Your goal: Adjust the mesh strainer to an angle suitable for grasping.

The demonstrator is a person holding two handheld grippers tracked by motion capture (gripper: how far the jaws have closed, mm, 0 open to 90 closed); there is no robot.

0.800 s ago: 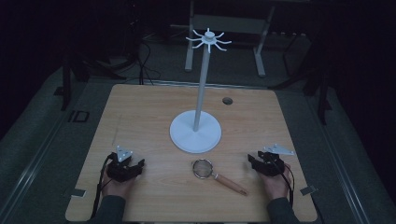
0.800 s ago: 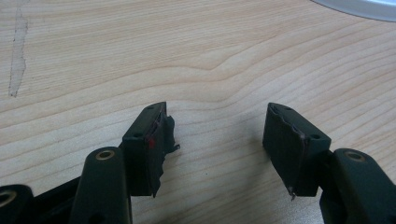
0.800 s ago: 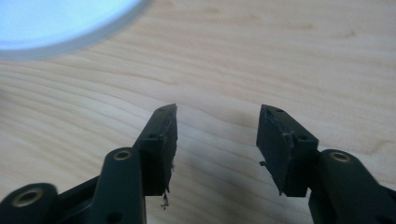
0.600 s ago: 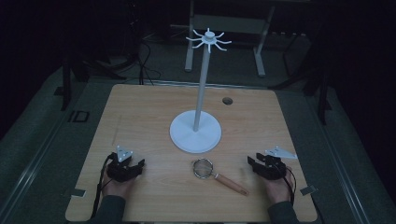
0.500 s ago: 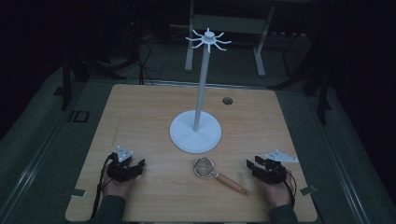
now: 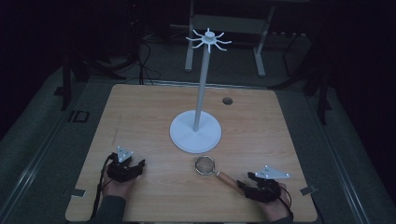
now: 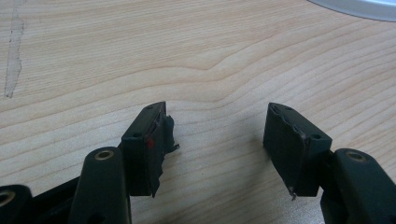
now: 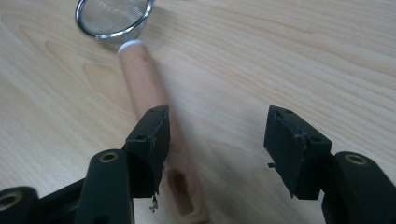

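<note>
Gaping right tool (image 8: 217, 140) straddles strainer (image 8: 140, 88) handle; its slot visible close-up; left tool (image 7: 217, 140) released.

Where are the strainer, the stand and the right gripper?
strainer (image 8: 144, 84): right gripper view, on its wooden handle.
stand (image 6: 195, 133): high view, on its round white base.
right gripper (image 8: 217, 133): right gripper view, midway between its open fingertips, beside the handle.
</note>
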